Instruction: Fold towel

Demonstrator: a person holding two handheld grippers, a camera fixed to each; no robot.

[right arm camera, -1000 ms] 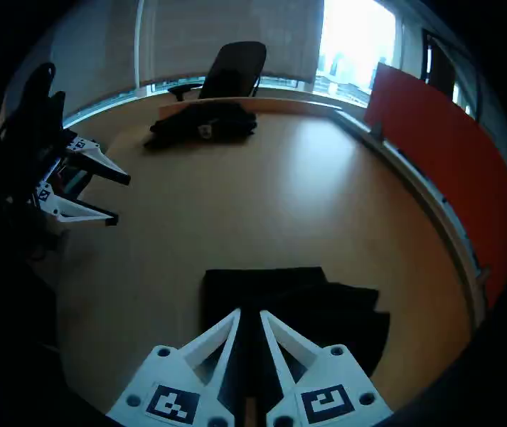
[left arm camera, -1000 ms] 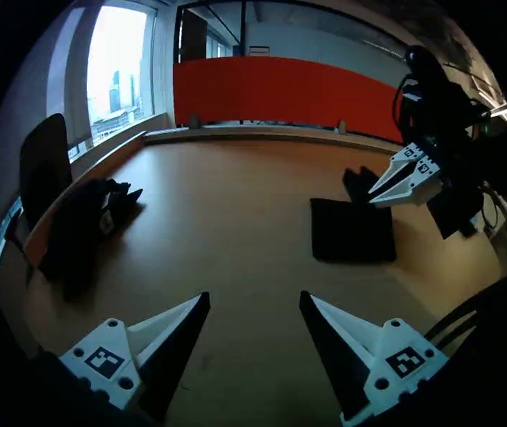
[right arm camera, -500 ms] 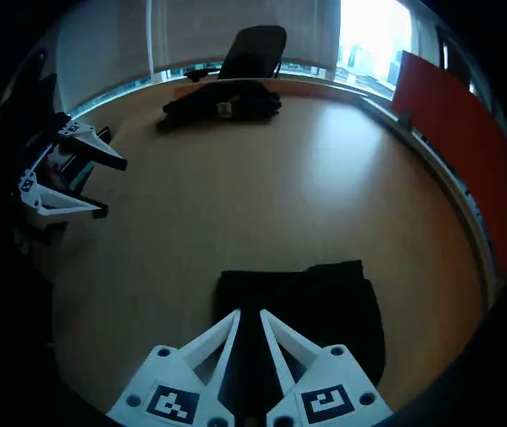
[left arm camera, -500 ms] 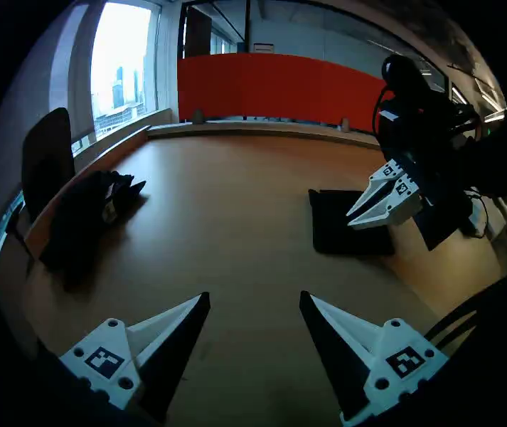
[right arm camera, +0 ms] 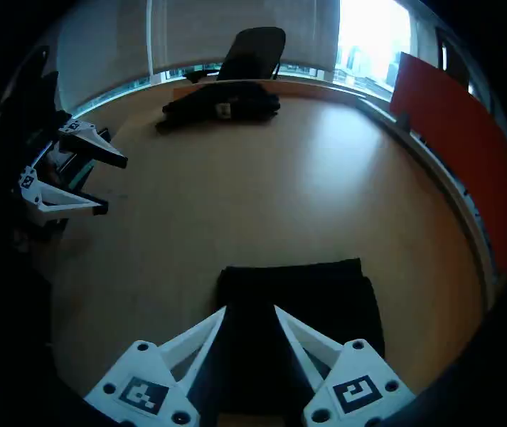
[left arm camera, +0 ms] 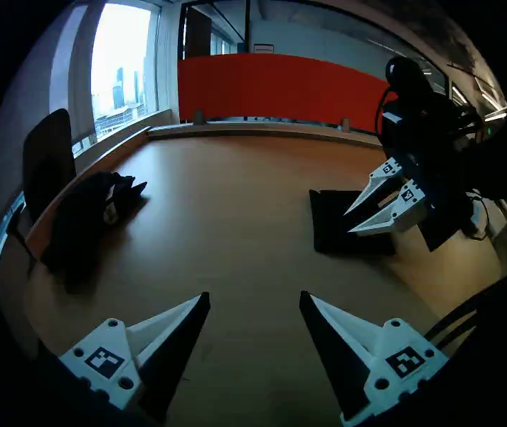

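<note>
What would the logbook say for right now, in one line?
left gripper: open, above light wooden table | right gripper: open, over folded black cloth towel | towel: flat on table

The left gripper (left arm camera: 253, 295) is held level and points forward, its two fingers spread wide with nothing between them. The right gripper (right arm camera: 249, 309) tilts downward, its fingers parted more narrowly and gripping nothing.
</note>
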